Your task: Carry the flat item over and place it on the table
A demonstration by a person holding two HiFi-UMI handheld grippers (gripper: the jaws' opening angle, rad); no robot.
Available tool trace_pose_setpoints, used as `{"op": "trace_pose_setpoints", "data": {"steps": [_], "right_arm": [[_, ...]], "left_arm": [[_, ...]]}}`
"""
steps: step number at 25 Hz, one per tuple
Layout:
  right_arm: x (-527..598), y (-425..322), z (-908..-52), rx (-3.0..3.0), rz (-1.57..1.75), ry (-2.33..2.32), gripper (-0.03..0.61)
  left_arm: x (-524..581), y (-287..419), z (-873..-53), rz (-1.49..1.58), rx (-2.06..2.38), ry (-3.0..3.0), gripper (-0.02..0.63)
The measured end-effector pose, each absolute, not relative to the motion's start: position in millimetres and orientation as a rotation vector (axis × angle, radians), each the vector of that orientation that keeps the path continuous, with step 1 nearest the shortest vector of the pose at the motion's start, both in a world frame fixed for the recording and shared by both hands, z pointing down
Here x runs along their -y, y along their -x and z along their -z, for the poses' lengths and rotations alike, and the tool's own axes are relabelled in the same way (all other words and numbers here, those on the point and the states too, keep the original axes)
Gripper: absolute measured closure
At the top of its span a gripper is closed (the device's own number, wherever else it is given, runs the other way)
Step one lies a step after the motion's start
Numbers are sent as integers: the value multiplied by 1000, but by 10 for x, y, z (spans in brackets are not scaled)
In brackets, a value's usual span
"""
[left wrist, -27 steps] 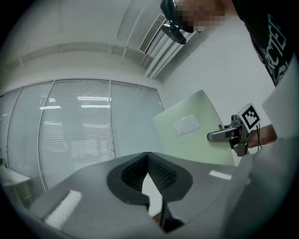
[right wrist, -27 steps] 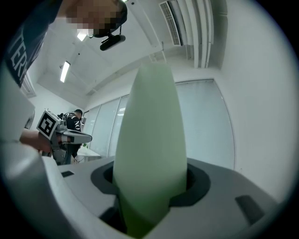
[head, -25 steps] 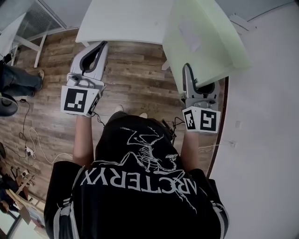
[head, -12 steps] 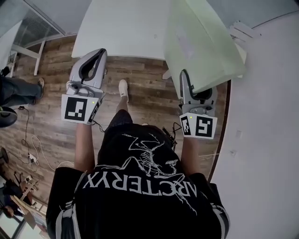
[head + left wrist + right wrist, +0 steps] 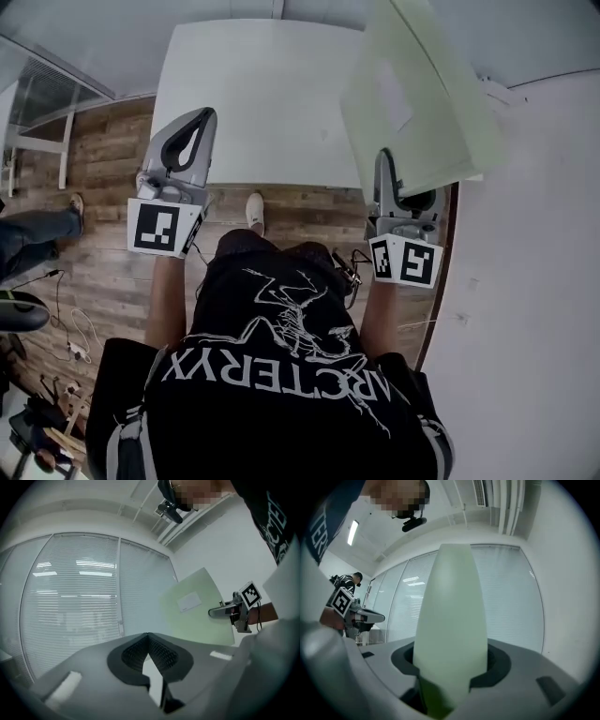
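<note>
The flat item [image 5: 412,94] is a pale green board with a white label. It stands on edge, tilted, at the right of the head view, and my right gripper [image 5: 384,161] is shut on its near edge. The right gripper view shows the board [image 5: 450,620] rising straight up from between the jaws. It also shows in the left gripper view [image 5: 197,606]. The white table [image 5: 253,103] lies straight ahead, and the board's far part hangs over the table's right end. My left gripper [image 5: 203,114] is shut and holds nothing; its tips [image 5: 149,637] meet over the table's near edge.
Wood floor runs beneath me, with my shoe [image 5: 254,208] just short of the table. A white wall [image 5: 525,281] closes the right side. Another person's leg [image 5: 37,244] and floor cables [image 5: 70,337] are at the left. Window blinds [image 5: 70,606] stand beyond the table.
I have walked forward. The table has come closer and now lies under the tips of both grippers. The board stays in the right gripper, and the left stays shut.
</note>
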State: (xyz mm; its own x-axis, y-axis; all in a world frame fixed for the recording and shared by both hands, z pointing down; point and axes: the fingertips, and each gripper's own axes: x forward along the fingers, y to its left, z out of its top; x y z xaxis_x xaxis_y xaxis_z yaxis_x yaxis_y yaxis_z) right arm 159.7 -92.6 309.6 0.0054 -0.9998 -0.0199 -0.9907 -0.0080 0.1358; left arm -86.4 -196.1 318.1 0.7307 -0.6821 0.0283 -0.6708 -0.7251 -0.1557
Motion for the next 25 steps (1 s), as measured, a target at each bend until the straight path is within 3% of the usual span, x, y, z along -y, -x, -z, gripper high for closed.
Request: {"op": "trace_pose_setpoints", "data": {"steps": [13,25], "right_arm": [[1811,-1798,-3306,2227,115,-2109,327],[2916,-1873,-4881,2123,-207,-2055,327]], "left_arm": [[2492,519,-3210,111,-1100,2833,606],[2389,453,-3481,324,-1180,2891,606]]}}
